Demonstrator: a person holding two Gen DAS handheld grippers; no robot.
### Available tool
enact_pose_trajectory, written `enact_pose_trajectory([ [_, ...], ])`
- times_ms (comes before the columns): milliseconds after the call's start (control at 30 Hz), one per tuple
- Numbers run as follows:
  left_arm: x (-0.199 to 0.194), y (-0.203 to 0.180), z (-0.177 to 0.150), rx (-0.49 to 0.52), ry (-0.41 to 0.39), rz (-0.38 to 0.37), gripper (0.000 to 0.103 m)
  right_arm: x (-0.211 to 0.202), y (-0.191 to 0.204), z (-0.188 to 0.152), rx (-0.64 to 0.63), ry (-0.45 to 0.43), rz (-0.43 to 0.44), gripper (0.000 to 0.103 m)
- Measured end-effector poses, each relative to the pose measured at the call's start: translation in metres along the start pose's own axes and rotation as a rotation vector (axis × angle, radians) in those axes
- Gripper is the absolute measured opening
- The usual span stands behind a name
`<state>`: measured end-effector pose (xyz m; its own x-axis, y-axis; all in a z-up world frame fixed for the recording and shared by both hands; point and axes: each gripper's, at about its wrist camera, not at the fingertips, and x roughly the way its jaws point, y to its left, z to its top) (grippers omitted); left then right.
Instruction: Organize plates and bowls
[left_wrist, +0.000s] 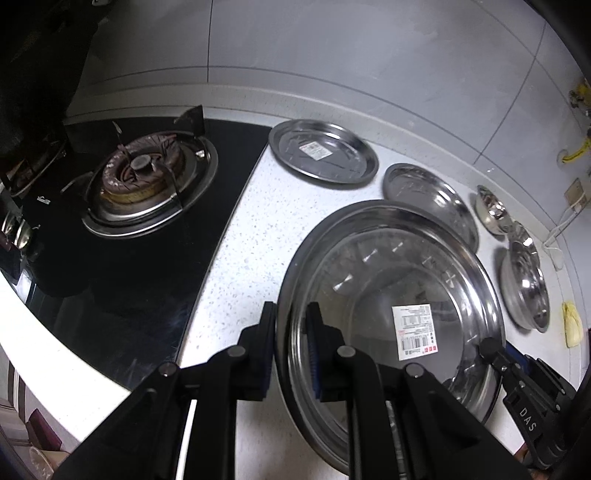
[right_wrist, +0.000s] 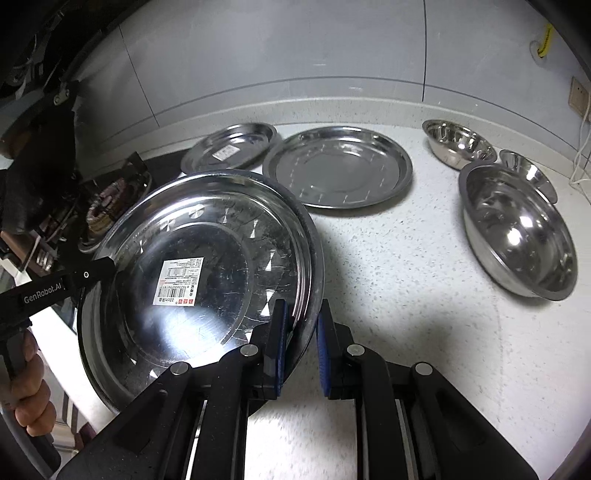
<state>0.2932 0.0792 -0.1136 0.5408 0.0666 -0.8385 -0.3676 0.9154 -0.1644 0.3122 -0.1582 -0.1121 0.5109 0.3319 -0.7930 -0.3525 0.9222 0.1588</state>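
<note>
White speckled countertop (right_wrist: 406, 295), grey tiled wall (left_wrist: 332, 44), black glass gas hob (left_wrist: 122, 266), wall socket (right_wrist: 578, 98)

stove (left_wrist: 144, 184) left | two plates (right_wrist: 341, 171) behind held plate (right_wrist: 199, 266) | bowls (right_wrist: 517, 229) right

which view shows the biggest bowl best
The right wrist view: the biggest bowl sits whole and unobstructed on the counter, its inside plainly visible. The left wrist view shows it only small and squeezed at the right edge.
</note>
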Motion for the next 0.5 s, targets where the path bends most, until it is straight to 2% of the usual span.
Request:
enact_pose_trajectory([
  [133, -0.016, 0.002, -0.001, 0.030, 0.016, -0.015, 0.015, -0.018, 0.008, -0.003, -0.003, -0.003, -0.014, 0.014],
  [300, -0.042, 0.015, -0.003, 0.073, 0.009, -0.087, 0.015, -0.041, 0.022, -0.012, 0.011, 0.006, -0.037, 0.014],
  [433, -0.065, 0.039, -0.006, 0.103, 0.045, -0.150, 0.015, -0.056, 0.042, -0.018, 0.014, 0.032, -0.028, 0.014],
  [500, -0.074, 0.052, -0.009, 0.136, 0.040, -0.158, 0.015, -0.061, 0.057, -0.023, 0.011, 0.039, -0.029, 0.014],
])
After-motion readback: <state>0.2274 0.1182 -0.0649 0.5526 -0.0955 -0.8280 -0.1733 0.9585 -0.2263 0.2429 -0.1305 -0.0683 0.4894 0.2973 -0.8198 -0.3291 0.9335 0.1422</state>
